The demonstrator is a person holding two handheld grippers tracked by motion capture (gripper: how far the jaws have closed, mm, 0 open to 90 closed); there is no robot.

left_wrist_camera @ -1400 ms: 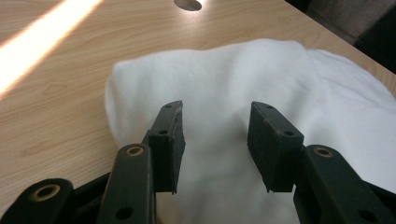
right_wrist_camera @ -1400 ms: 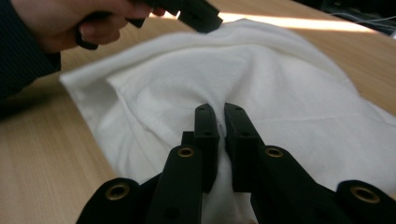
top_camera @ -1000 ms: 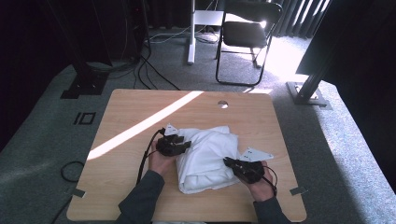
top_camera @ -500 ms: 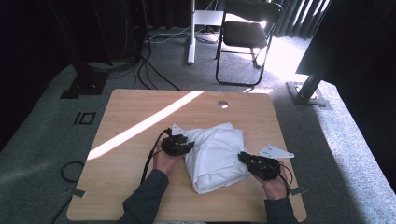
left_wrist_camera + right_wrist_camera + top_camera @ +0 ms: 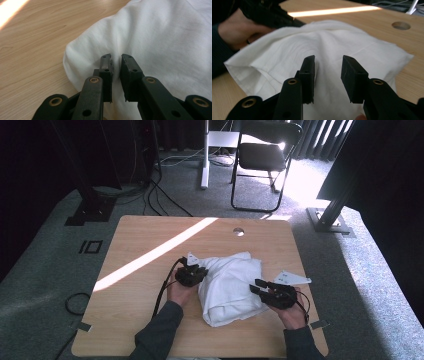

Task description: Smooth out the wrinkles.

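Note:
A white cloth (image 5: 232, 285) lies folded in a thick bundle on the wooden table (image 5: 150, 235), a little right of the middle. My left gripper (image 5: 203, 270) sits at the cloth's left edge. In the left gripper view the jaws (image 5: 116, 56) have just been closing and now pinch a raised crease of the cloth (image 5: 162, 37). My right gripper (image 5: 256, 286) is at the cloth's right edge. Its jaws (image 5: 328, 58) have just been opening and stand apart, with the cloth (image 5: 332, 37) lying beyond them and nothing pressed between the pads.
A round cable hole (image 5: 238, 231) is in the table's far edge, and a stripe of sunlight (image 5: 155, 252) crosses the left half. Beyond the table stand a black chair (image 5: 265, 155) and a white post (image 5: 204, 155), with cables (image 5: 165, 195) on the carpet.
The right gripper has slid off the top of the cloth to its right edge and opened. The cloth now lies narrower and more bundled. The left gripper's jaws have closed; its hand stayed put.

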